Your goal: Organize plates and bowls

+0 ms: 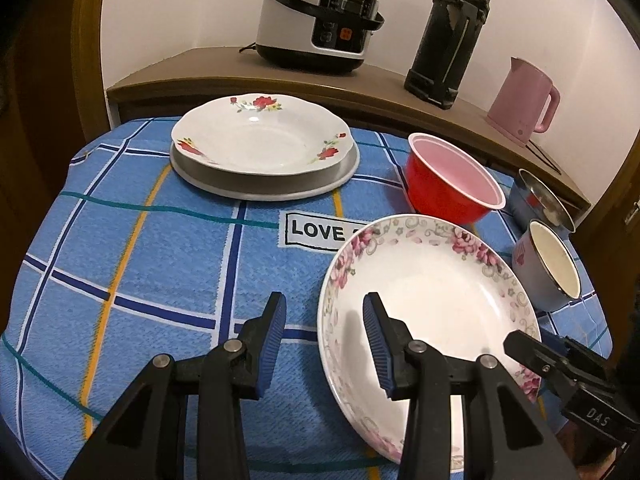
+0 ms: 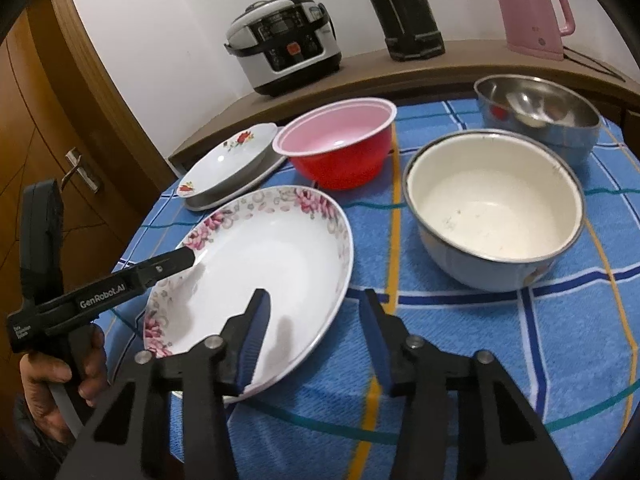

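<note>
- The left gripper (image 1: pixel 325 332) hovers at the left rim of the pink-flowered plate (image 1: pixel 432 280), one finger over the cloth and the other above the plate's inside; the jaws stand partly open and I see no pad pressing on the rim.
- Behind it, to the left, a red-flowered plate (image 1: pixel 260 136) sits on a grey tray (image 1: pixel 224 188), probably where the near plate belongs.
- The right gripper (image 2: pixel 316 312) straddles the plate's opposite edge, jaws partly open, pads not clearly touching (grip uncertain).
- Judged nearer: both equally, one per side.
- Going right, a red bowl (image 2: pixel 340 152), a cream enamel bowl (image 2: pixel 492 208) and a steel bowl (image 2: pixel 536 108) stand apart on the checked cloth (image 2: pixel 500 340); the red bowl lies closest to the path towards the tray.
</note>
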Tool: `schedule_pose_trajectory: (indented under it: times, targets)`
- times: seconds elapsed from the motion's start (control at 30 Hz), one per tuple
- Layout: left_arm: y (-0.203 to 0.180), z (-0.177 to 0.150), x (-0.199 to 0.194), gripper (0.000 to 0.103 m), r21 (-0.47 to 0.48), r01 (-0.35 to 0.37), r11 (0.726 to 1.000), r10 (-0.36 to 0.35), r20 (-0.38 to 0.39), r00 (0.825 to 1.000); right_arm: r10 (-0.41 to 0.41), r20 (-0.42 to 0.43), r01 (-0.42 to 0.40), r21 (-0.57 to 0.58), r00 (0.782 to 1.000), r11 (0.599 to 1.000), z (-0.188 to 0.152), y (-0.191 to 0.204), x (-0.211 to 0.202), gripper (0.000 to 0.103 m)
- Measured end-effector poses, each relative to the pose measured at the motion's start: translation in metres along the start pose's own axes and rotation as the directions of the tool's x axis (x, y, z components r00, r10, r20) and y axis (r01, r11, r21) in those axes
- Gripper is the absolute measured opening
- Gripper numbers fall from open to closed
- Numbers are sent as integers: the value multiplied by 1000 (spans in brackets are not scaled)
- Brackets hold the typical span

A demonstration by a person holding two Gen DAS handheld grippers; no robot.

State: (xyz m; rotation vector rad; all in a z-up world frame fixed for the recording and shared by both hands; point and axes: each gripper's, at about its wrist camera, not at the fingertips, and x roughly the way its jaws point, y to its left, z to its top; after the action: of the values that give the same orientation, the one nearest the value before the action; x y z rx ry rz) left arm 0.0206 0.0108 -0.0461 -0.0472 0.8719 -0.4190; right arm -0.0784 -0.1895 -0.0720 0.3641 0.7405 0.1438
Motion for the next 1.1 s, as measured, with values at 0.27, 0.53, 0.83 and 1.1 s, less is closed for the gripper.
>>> schedule_pose_trajectory:
  times: [0.27,0.53,0.83,1.1]
  targets:
    - [-2,1,5,43,-2,12,1000,-12,-14,1000,15,-3,-15,15,1000,1000,0,-4,5,34]
    - [-3,-1,10,43,5,18,1000,-17,-31,999,24,-2,-24,20,1000,1000,1,-5,10,26]
    - [-6,-5,11,27,16,30,999,-30,-23,999,24,7,-24,4,1000,1000,0,-4,11,26]
    - [-5,-7,8,26,14,32,999,-32,-18,999,9,-2,-9,-7,1000,1000,2,-3,12,26]
